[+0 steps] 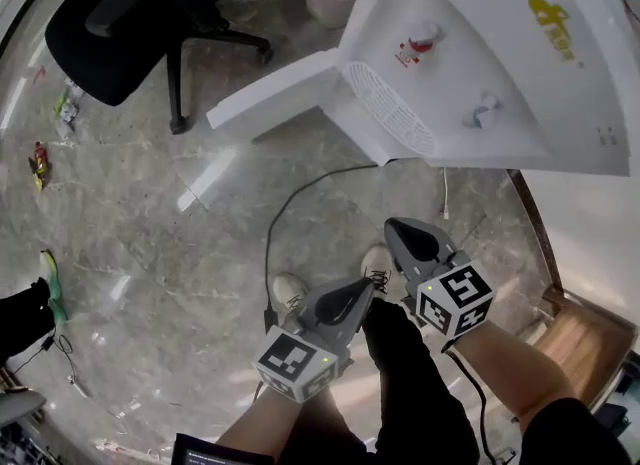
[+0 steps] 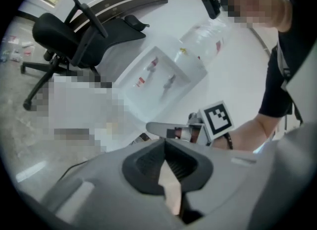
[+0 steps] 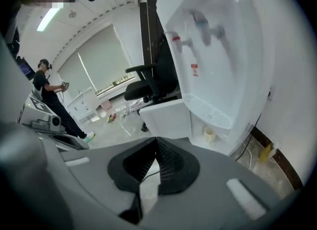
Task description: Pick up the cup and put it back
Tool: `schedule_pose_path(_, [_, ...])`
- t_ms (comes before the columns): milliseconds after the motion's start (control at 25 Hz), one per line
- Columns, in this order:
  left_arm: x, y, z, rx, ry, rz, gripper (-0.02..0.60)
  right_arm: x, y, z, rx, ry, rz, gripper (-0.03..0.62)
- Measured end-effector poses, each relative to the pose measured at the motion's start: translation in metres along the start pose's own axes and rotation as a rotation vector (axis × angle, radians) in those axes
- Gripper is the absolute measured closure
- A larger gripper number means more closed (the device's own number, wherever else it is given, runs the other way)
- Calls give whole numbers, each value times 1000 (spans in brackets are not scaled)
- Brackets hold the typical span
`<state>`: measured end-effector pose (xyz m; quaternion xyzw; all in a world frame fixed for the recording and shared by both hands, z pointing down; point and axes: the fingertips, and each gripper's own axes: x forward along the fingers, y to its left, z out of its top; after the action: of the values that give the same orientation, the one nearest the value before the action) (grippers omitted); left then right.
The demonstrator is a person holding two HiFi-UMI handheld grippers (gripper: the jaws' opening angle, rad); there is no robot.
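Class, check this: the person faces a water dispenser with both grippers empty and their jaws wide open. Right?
No. The left gripper and the right gripper both have their jaws shut, as each gripper view shows. They are empty, and the water dispenser does stand in front.

The water dispenser (image 1: 480, 63) runs off the head view's top and right edges. The office chair (image 1: 120, 23) is cut off at the far left. A dark flat thing (image 1: 215, 449) at the near edge is mostly cut off. By the dispenser's foot, a pale container (image 3: 210, 134) is too small to identify.
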<state>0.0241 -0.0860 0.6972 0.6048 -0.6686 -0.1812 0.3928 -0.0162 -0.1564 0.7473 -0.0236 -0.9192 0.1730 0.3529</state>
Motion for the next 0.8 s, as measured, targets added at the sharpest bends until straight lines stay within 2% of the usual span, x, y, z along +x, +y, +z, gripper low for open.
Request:
schedule_pose_path(120, [-44, -53, 38, -47, 18, -8, 578, -57, 48, 37, 34, -10, 4, 586])
schedule_pose_path(280, [-93, -106, 86, 15, 27, -55, 578, -117, 100, 107, 47, -91, -2, 586])
schedule_pose_path(560, [-151, -214, 156, 51, -9, -78, 578, -252, 154, 201, 138, -246, -107, 586])
schedule_pose_path(680, [-157, -245, 175, 111, -21, -78, 578, -293, 170, 227, 128, -334, -85, 586])
schedule_pose_path(800, [-158, -280, 182, 128, -41, -76, 578, -332, 182, 231, 80, -378, -60, 586])
